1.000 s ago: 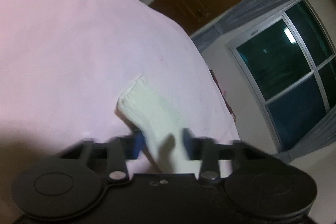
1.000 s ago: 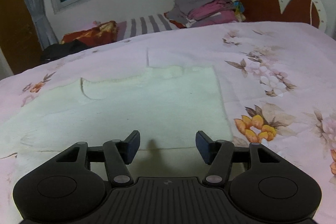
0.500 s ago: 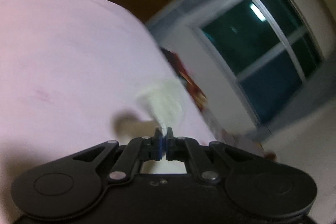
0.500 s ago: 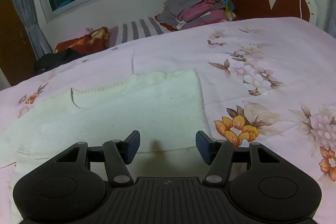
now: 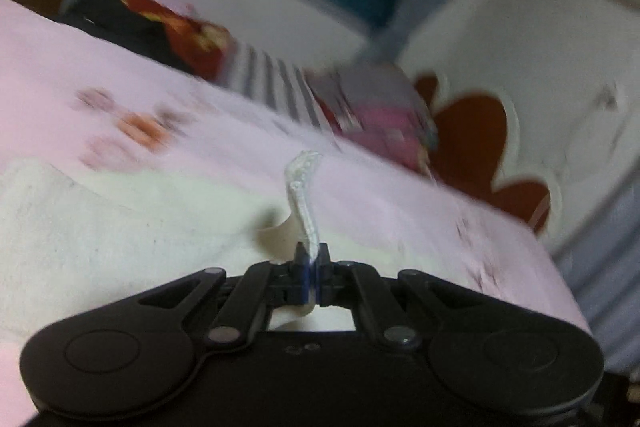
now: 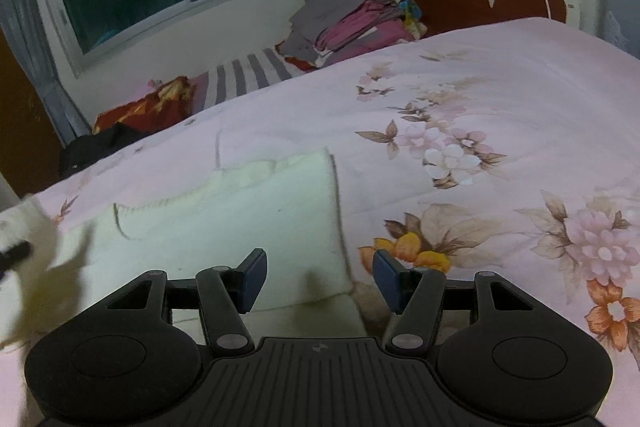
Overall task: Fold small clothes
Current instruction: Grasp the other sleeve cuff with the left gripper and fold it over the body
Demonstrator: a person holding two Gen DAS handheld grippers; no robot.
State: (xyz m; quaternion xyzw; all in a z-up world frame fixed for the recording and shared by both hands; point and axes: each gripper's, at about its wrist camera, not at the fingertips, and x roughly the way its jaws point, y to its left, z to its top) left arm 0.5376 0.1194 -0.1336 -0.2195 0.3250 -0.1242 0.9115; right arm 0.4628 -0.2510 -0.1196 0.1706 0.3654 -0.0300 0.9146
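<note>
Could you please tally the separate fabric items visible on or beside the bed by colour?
Cream: 1, the knit garment
Black: 1, the bundle
Red patterned: 1, the cloth
Grey-striped: 1, the cloth
Mixed colours: 1, the folded clothes pile
Total: 5

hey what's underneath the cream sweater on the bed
The floral pink sheet shows all around the sweater. Whatever lies directly under it is covered.
</note>
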